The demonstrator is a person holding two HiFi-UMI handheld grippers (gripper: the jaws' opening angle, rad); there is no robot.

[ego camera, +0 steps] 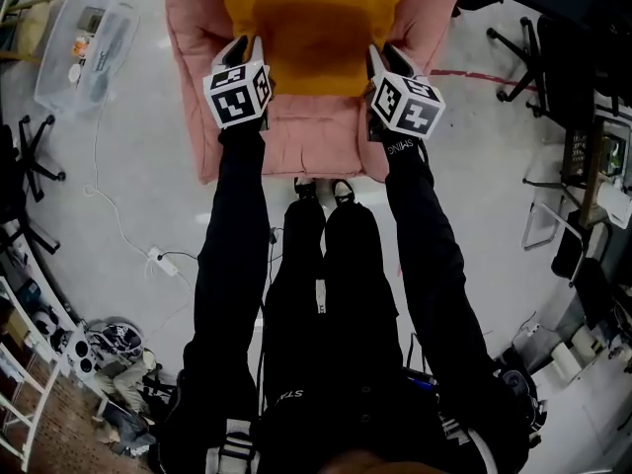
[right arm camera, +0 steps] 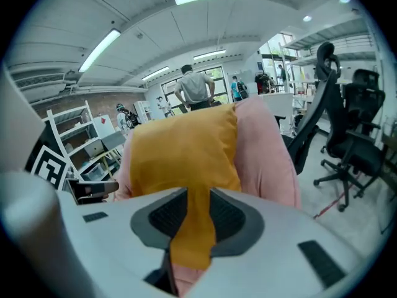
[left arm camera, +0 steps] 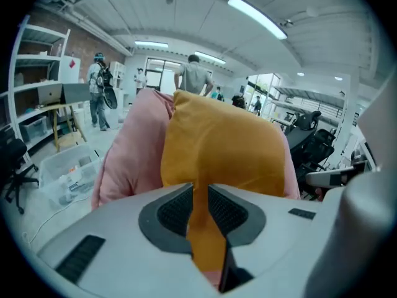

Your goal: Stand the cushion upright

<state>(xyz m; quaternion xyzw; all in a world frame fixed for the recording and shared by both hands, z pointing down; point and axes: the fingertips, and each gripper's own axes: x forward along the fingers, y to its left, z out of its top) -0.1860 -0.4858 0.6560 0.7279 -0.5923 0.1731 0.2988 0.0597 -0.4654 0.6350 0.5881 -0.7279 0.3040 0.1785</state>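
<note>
Pink armchair (ego camera: 296,141) sits on grey floor (ego camera: 138,166). Orange cushion (ego camera: 316,18) on its seat, up against the backrest. Clear plastic box (ego camera: 84,52) and power strip (ego camera: 158,260) on floor off armchair's left edge.

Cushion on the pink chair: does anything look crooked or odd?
Nothing stands out. The orange cushion stands fairly straight against the back of the pink armchair, its lower corners between the jaws of the left gripper and the right gripper. The darker band across it looks like shadow.

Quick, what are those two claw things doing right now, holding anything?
Left gripper: jaws slightly open, orange cushion edge between them.
Right gripper: jaws open, same cushion's edge between them.
</note>
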